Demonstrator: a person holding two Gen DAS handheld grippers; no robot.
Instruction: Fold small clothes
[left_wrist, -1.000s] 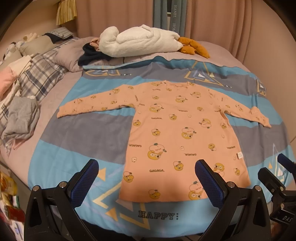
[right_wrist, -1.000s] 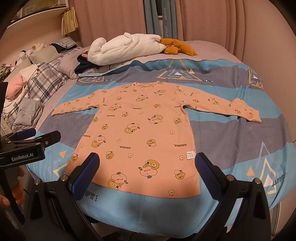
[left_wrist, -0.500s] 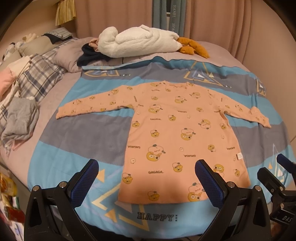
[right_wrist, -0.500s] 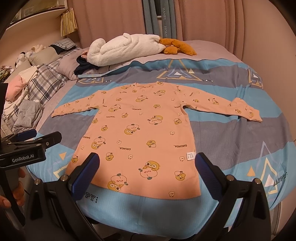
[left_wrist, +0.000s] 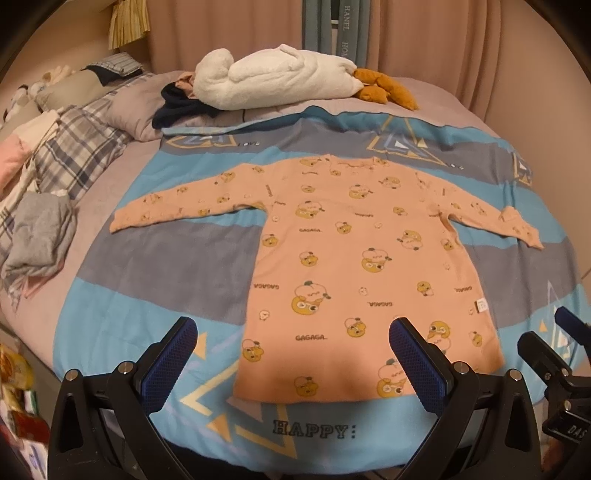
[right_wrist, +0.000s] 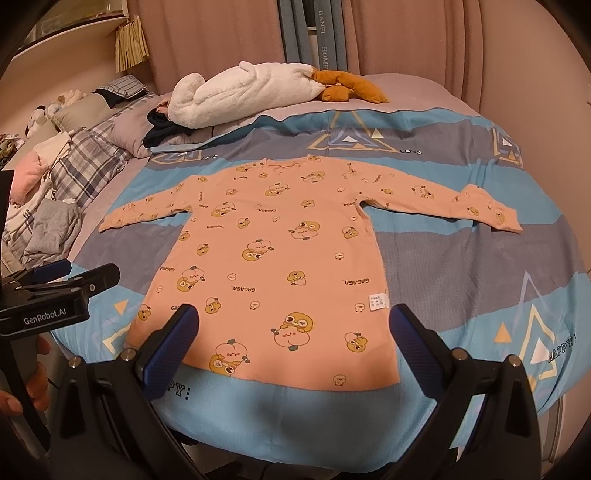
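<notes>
So the peach long-sleeve top (left_wrist: 369, 266) with the little cartoon print is spread flat, front down or up I honestly can't tell, on the blue-and-grey striped blanket (left_wrist: 155, 266) over the bed, neck pointing away and hem toward the near edge just above the "HAPPY:" lettering (left_wrist: 314, 430). Both sleeves are stretched straight out to the sides, nothing folded yet as far as I can judge. The left gripper (left_wrist: 291, 360) hangs above the near edge with its fingers spread wide and nothing in them, lined up roughly over the hem's left half; the right gripper (right_wrist: 291, 345) is the same deal, wide open and empty, over the hem's right half near the small white care tag (right_wrist: 377, 301). My guess is this thing is thin, light, floppy knit, so it'll drape and drag instead of holding a shape, and it may cling a bit to the textured blanket. I'd pinch a sleeve cuff (right_wrist: 506, 219) or a shoulder plus the matching hem corner, taking only the top's fabric and not the blanket under it, since both are soft and easy to grab together. The white plush (left_wrist: 273, 79) and the clothes pile (left_wrist: 37, 232) are well apart from it.
</notes>
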